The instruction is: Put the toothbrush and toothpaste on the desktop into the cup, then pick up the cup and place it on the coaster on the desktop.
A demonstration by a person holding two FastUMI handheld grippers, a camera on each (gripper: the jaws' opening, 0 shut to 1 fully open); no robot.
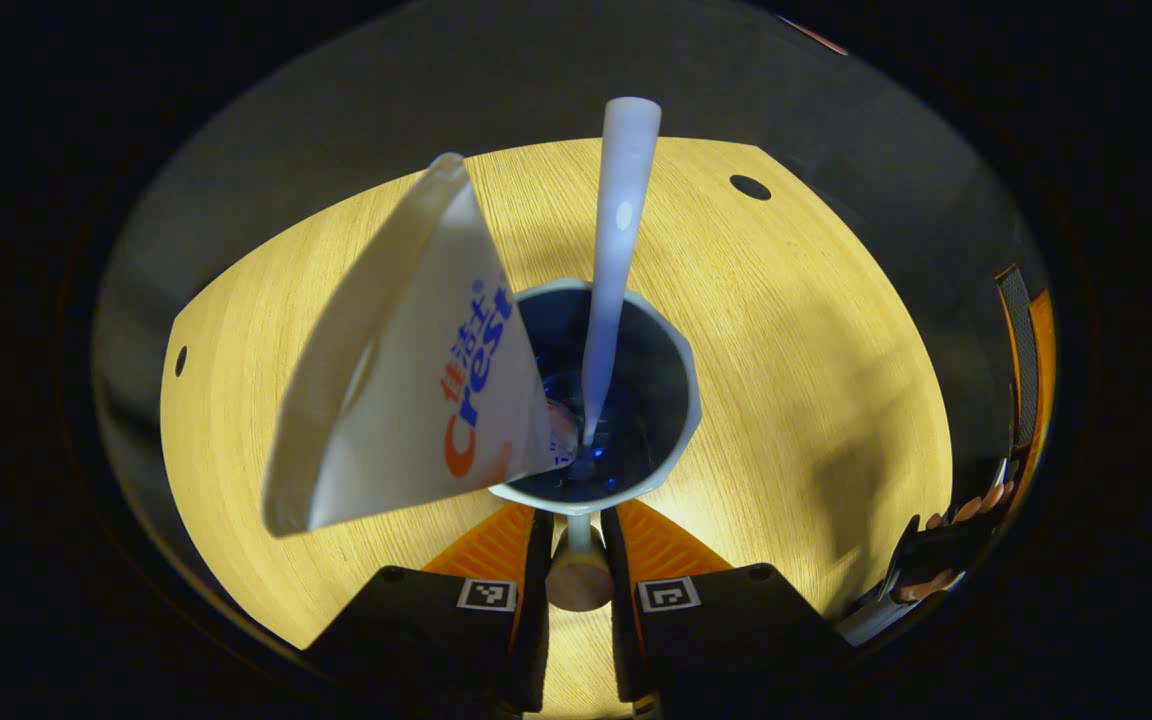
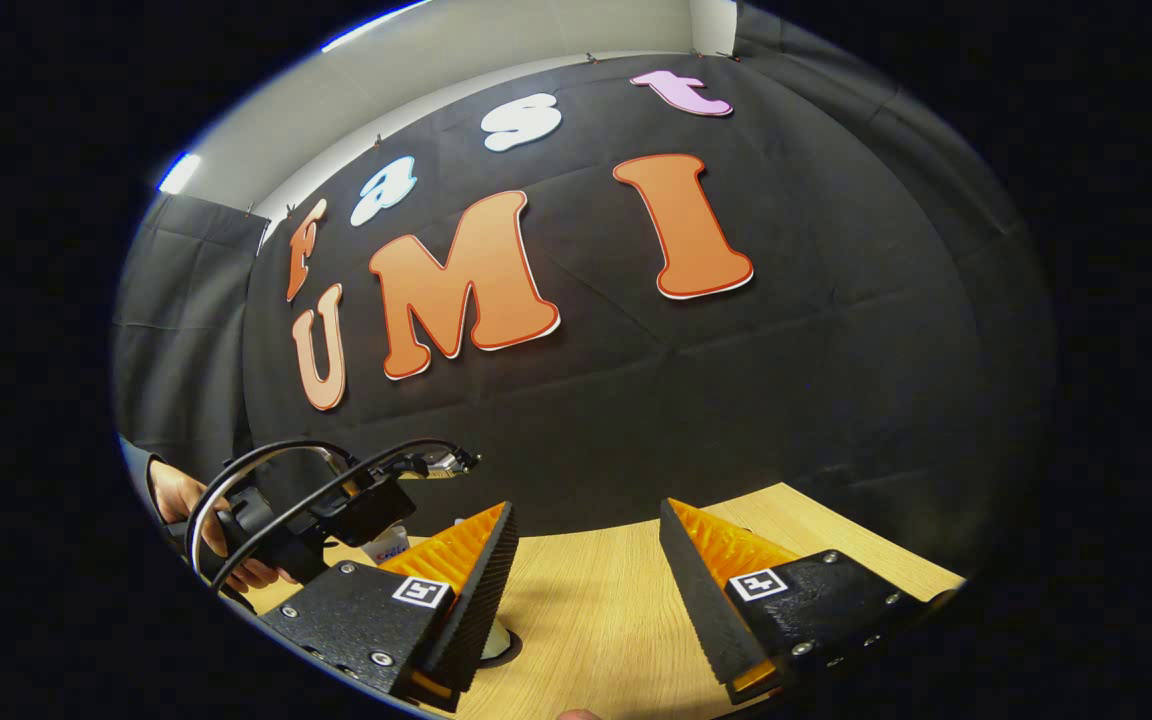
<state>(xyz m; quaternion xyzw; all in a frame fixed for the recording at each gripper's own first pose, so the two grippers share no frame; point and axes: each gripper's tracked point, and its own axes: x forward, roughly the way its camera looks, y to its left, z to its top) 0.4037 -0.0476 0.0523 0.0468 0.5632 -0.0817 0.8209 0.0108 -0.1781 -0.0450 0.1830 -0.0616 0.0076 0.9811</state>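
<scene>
The left tongs point(image 1: 577, 545) point straight down at the counter point(image 1: 796, 330), their 2 fingers narrow on the cup point(image 1: 636, 400) handle at 6 o'clock. Toothpaste point(image 1: 406, 380) and toothbrush point(image 1: 616, 250) stand inside. The right tongs point(image 2: 586, 570) gape wide, level above the counter; the coaster point(image 1: 577, 580) is mostly hidden.

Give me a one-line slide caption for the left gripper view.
Left gripper clamps the cup's rim above the wooden desktop, toothpaste tube and toothbrush standing inside.

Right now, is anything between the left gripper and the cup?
No. In the left gripper view, the left gripper pinches a thin handle jutting from the cup, with nothing between.
</scene>
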